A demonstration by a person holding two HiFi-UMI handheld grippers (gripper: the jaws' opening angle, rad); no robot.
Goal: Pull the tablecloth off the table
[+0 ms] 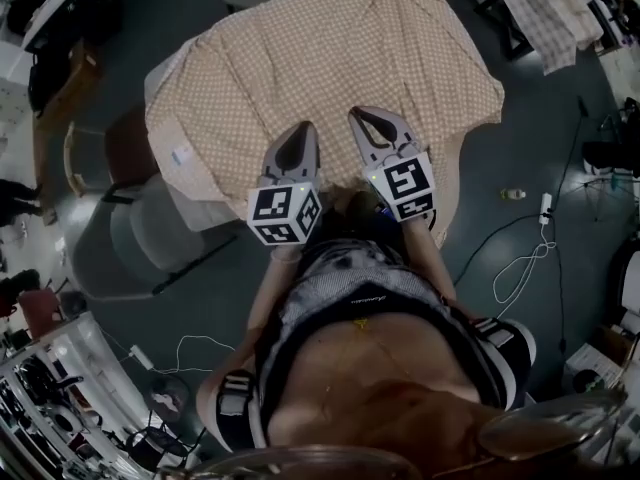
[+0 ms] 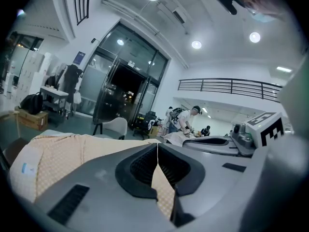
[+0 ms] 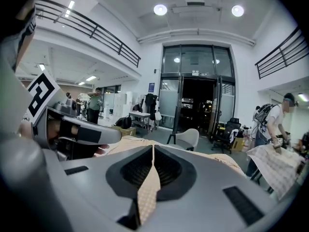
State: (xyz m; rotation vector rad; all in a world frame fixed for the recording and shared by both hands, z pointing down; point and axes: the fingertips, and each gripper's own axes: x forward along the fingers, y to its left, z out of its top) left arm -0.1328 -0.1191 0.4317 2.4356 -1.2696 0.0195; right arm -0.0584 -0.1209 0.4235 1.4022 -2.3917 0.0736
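I am seeing the orange checked tablecloth (image 1: 330, 58) lying rumpled over the table, a grey chair (image 1: 145, 238) standing beside it and glass doors (image 3: 198, 93) showing beyond. The left gripper (image 1: 301, 128) and right gripper (image 1: 362, 116) are both pinching folds of cloth, jaws closed tight.

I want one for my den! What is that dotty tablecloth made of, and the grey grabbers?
The tablecloth: probably thin woven fabric, matte; it creases and drapes. The left gripper and right gripper: likely hard matte grey plastic, smooth moulded shells.
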